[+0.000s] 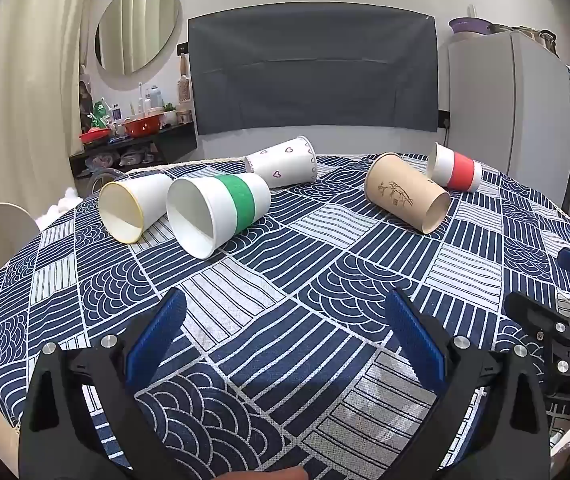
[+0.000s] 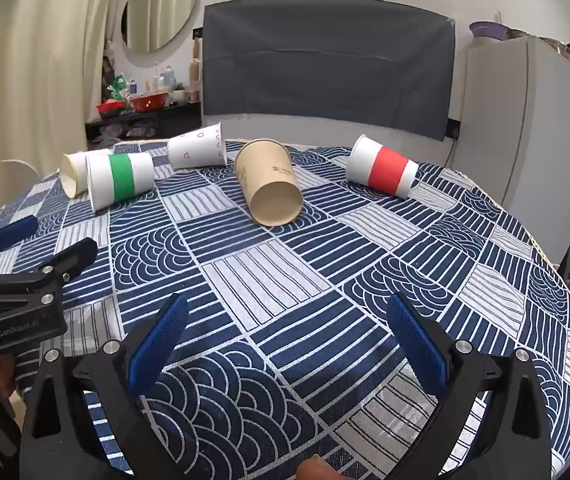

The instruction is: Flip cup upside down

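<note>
Five paper cups, all lying on their sides on the bench [image 1: 245,280], none upside down. Left wrist view: green-banded cup [image 1: 221,212] left of centre, mouth toward the camera; yellow-rimmed cup [image 1: 131,210] just beside it on its left, the two look to be touching. Heart-print cup [image 1: 285,162] behind them, near the far edge. Brown kraft cup [image 1: 405,198] right of centre; red-banded cup [image 1: 455,170] just behind it, upper right. Right wrist view, same layout: brown cup [image 2: 271,184] central with mouth toward the camera, red-banded [image 2: 383,168] to its right, heart-print [image 2: 199,152] to its left, green-banded [image 2: 121,180] and yellow-rimmed [image 2: 73,174] at far left.

Left tool [image 1: 285,316]: blue pads wide apart, nothing between them, low over the near part of the bench, well apart from every cup. Right tool [image 2: 285,316]: likewise spread and holding nothing. Each shows at the other view's frame edge.

Surface: cloth [image 2: 325,280] in navy and white patchwork of stripes and scalloped arcs, covering the bench to its rounded edge.

Room: dark grey fabric panel [image 1: 313,68] on the wall behind, upper centre. Oval mirror [image 1: 137,32] upper left, pale curtain [image 1: 17,80] along the left edge. Cluttered dark shelf [image 1: 133,140] under the mirror with bottles and a red bowl [image 1: 143,126]. White fridge [image 1: 513,100] at right, pots on top.
</note>
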The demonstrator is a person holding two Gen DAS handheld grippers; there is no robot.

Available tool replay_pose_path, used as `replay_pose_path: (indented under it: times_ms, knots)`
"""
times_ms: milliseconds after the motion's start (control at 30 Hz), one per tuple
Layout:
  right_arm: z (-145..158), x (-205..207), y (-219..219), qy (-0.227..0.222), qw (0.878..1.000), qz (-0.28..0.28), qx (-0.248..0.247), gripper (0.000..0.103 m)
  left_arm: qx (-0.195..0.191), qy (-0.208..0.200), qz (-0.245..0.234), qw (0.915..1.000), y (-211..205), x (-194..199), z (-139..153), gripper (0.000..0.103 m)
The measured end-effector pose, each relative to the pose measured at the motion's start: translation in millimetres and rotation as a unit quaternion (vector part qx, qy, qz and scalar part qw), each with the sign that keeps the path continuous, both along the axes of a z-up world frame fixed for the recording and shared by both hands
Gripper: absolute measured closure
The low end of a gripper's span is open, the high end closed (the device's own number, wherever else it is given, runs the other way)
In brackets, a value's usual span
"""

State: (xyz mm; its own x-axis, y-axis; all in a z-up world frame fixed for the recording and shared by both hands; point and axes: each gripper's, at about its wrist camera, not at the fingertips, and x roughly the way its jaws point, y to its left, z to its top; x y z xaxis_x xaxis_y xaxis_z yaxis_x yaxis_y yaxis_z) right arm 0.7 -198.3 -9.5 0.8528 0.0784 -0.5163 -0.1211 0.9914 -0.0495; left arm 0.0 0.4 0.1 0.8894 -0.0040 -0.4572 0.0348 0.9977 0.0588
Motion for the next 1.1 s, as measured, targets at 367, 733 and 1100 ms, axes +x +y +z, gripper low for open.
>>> replay_pose_path:
  times_ms: [367, 733, 1100]
  knots:
    - [0.2, -0.4, 1.1, -0.001, 1.000, 0.001, -0.001, 0.008, 0.009, -0.010, -0.004, 0.9999, -5.3, -3.1, -2.3, 0.006]
    - [0.9, -0.5, 0.5, -0.001, 1.000, 0.000, -0.004, 0.008, 0.012, -0.008, -0.008, 0.9999, -6.0, -4.7, 2.3, 0.006]
    - [2.2, -1.8, 2.8, -0.001, 1.000, 0.001, -0.007, 0.008, 0.010, -0.005, -0.013, 0.9999, -4.5, -2.2, 1.3, 0.006]
